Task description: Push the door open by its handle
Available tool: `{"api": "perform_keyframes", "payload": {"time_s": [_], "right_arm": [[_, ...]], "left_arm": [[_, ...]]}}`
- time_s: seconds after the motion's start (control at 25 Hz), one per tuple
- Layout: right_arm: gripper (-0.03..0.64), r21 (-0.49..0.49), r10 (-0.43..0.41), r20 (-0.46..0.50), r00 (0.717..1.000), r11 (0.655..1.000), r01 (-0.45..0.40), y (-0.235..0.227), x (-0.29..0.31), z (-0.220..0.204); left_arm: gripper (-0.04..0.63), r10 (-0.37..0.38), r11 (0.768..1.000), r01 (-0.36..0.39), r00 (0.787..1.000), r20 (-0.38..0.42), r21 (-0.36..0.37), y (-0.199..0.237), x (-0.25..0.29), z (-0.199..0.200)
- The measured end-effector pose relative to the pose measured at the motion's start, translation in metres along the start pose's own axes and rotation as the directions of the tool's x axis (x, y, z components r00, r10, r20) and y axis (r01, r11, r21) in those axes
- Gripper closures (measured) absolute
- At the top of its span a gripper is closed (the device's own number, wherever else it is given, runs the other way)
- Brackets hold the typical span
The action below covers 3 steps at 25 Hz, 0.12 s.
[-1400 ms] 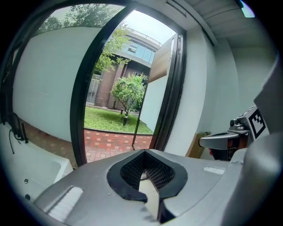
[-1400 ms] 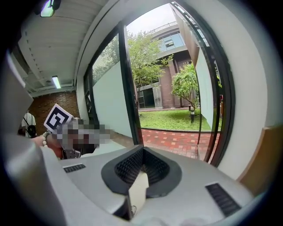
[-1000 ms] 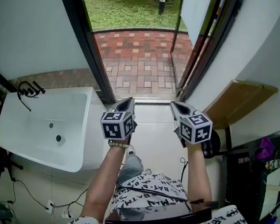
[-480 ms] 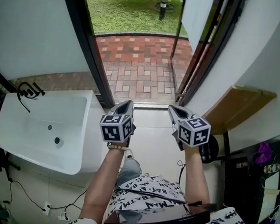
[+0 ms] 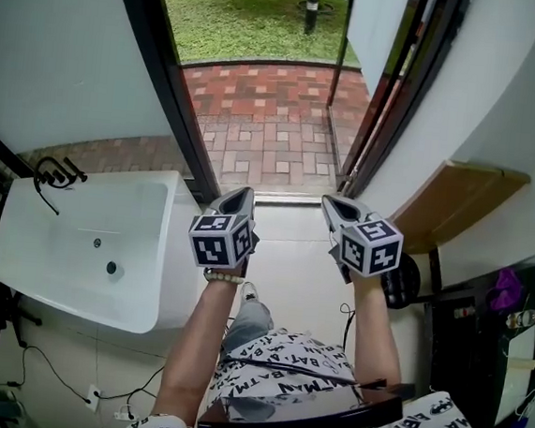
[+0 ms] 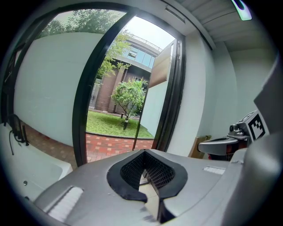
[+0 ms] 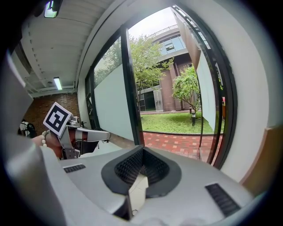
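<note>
The person is holding the left gripper [image 5: 241,194] and the right gripper [image 5: 331,201] side by side and apart, both pointing toward the doorway's threshold [image 5: 279,193]. Each gripper view is showing its own jaws closed tip to tip, with nothing between them. The door [image 5: 375,21] is standing swung outward along the doorway's right edge, well apart from both grippers. Its handle is not showing clearly in any view. The head view is looking down on the white sink [image 5: 80,209] at the floor's left edge, and it alone is showing the person's printed shirt [image 5: 281,370]. The gripper views are taking in what the head view is cutting off: trees [image 6: 128,95] and a building [image 7: 170,84] beyond the grass [image 5: 249,14], and a ceiling lamp [image 7: 56,83].
</note>
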State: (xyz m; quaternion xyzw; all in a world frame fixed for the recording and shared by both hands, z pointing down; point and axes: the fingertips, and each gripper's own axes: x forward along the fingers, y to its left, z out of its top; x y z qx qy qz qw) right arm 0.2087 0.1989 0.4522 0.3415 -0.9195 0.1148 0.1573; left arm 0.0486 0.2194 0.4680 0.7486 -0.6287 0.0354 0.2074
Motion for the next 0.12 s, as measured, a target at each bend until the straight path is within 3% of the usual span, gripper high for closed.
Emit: {"api": "perform_keyframes", "payload": {"time_s": [0.12], "right_arm": [[0.615, -0.001, -0.002, -0.002, 1.000, 1.000, 0.002, -0.0014, 0.0027, 0.0001]], "left_arm": [[0.607, 0.001, 1.000, -0.001, 1.000, 0.001, -0.002, 0.0023, 0.0020, 0.0011]]}}
